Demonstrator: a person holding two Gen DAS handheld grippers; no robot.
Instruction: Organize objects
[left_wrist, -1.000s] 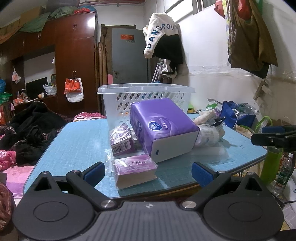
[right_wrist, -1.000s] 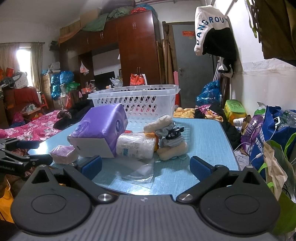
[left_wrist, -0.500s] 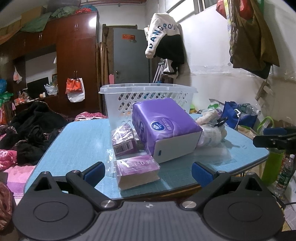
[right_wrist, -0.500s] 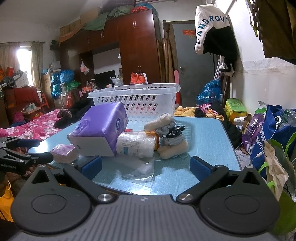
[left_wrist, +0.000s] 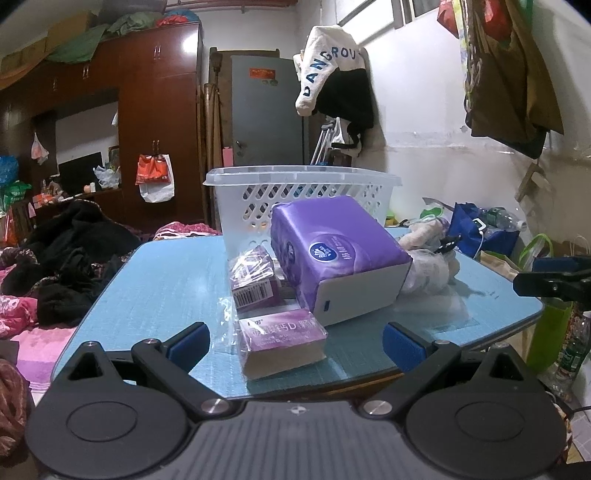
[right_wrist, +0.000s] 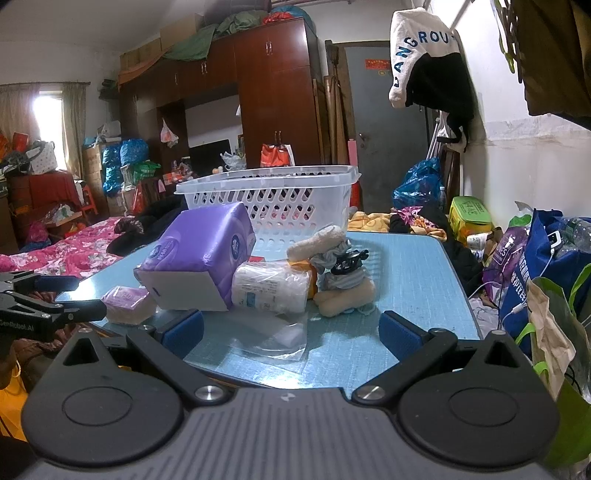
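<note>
A white lattice basket (left_wrist: 295, 195) stands at the far side of a blue table (left_wrist: 166, 280). In front of it lie a big purple tissue pack (left_wrist: 332, 254), a small purple box (left_wrist: 282, 341) and a purple packet in clear wrap (left_wrist: 253, 282). My left gripper (left_wrist: 295, 341) is open and empty, with the small purple box just ahead between its fingers. My right gripper (right_wrist: 290, 330) is open and empty in front of a clear plastic bag (right_wrist: 280, 332). Behind it lie a white roll (right_wrist: 271, 286), rolled socks (right_wrist: 343, 273) and the tissue pack (right_wrist: 199, 258). The basket (right_wrist: 273, 203) is behind them.
The left gripper shows at the left edge of the right wrist view (right_wrist: 44, 306); the right gripper shows at the right edge of the left wrist view (left_wrist: 554, 277). Bags (right_wrist: 543, 266) crowd the floor right of the table. A bed with clothes (left_wrist: 55, 266) lies to the left.
Both grippers have crept slightly forward towards the table; the objects look a little nearer. Nothing was grasped or moved.
</note>
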